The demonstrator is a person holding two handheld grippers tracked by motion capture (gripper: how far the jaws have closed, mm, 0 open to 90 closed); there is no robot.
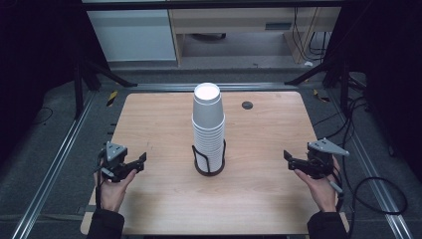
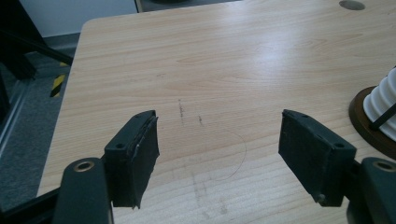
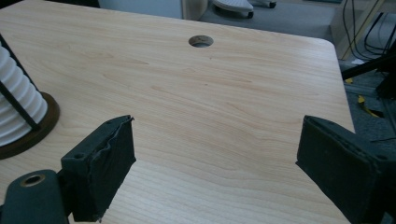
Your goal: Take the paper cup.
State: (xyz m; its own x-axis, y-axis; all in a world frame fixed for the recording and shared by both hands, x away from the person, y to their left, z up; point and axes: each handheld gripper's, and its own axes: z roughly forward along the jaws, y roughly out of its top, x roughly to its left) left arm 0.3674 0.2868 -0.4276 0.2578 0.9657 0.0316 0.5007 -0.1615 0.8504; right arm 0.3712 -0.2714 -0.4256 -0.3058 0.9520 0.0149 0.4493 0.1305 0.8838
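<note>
Cups (image 1: 208, 127), white, stacked upside down in a dark wire holder (image 1: 209, 162).
We hold left gripper (image 1: 138, 163) and right gripper (image 1: 290, 160) on either side of the stack, jaws spread.

1. At the lower left of the high view, the left gripper (image 1: 142, 162) is showing a black body with a grey three-cornered plate on top, dotted with small dark holes.
2. At the lower right, the right gripper (image 1: 287, 158) is wearing the same black finish and grey plate, with a black cable trailing off it.
3. Dark sleeves are covering both wrists at the bottom edge.
4. In the left gripper view, black rectangular pads are sitting on rounded arms, each arm showing a round metal-ringed hole.
5. In the right gripper view, the left pad's edge is looking frayed.
</note>
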